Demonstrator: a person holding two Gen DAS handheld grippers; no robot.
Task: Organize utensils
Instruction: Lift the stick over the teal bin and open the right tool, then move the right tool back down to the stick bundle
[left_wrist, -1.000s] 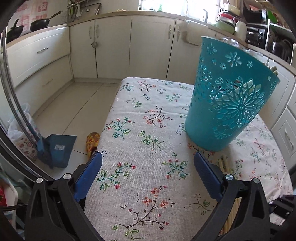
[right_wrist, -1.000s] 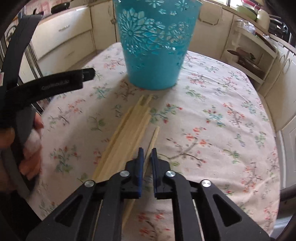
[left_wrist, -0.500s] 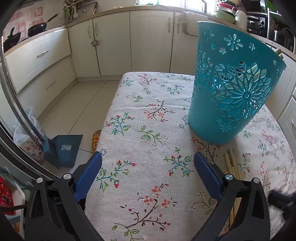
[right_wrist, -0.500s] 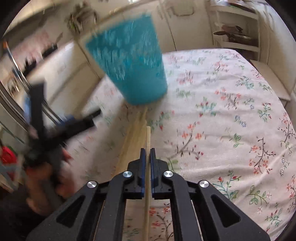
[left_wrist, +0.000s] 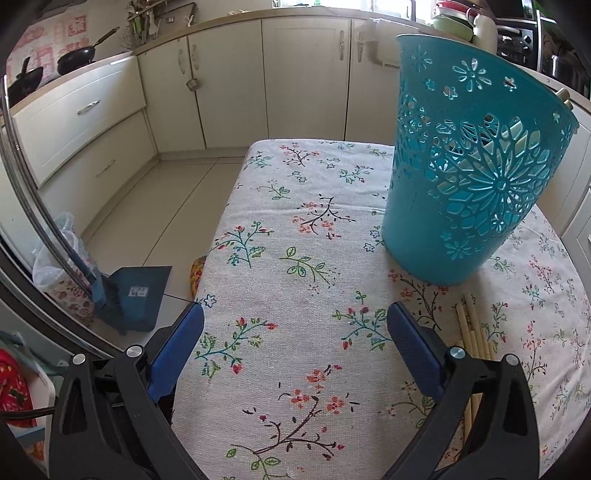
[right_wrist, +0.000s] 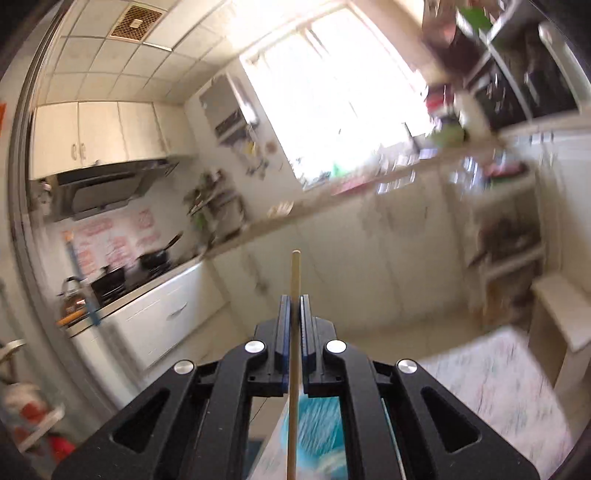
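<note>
A teal cut-out basket (left_wrist: 476, 162) stands on the floral tablecloth (left_wrist: 295, 258), with pale utensil ends poking over its far rim. Several wooden chopsticks (left_wrist: 474, 332) lie on the cloth just in front of it, right of my left gripper (left_wrist: 295, 325), which hovers open over bare cloth. In the right wrist view my right gripper (right_wrist: 294, 314) is shut on a single wooden chopstick (right_wrist: 295, 273), held high and nearly level, its tip sticking out past the fingers. The teal basket (right_wrist: 317, 421) shows blurred far below between the gripper's arms.
Cream kitchen cabinets (left_wrist: 303, 74) wrap around the table. A blue dustpan (left_wrist: 136, 291) and a bagged bin (left_wrist: 55, 258) stand on the floor at the left. Pans (left_wrist: 77, 59) sit on the counter. The table's left edge (left_wrist: 221, 229) drops to tiled floor.
My right gripper closed on one chopstick from the pile and rose steeply off the table, tilting up toward the room. The left gripper stayed put and open.
</note>
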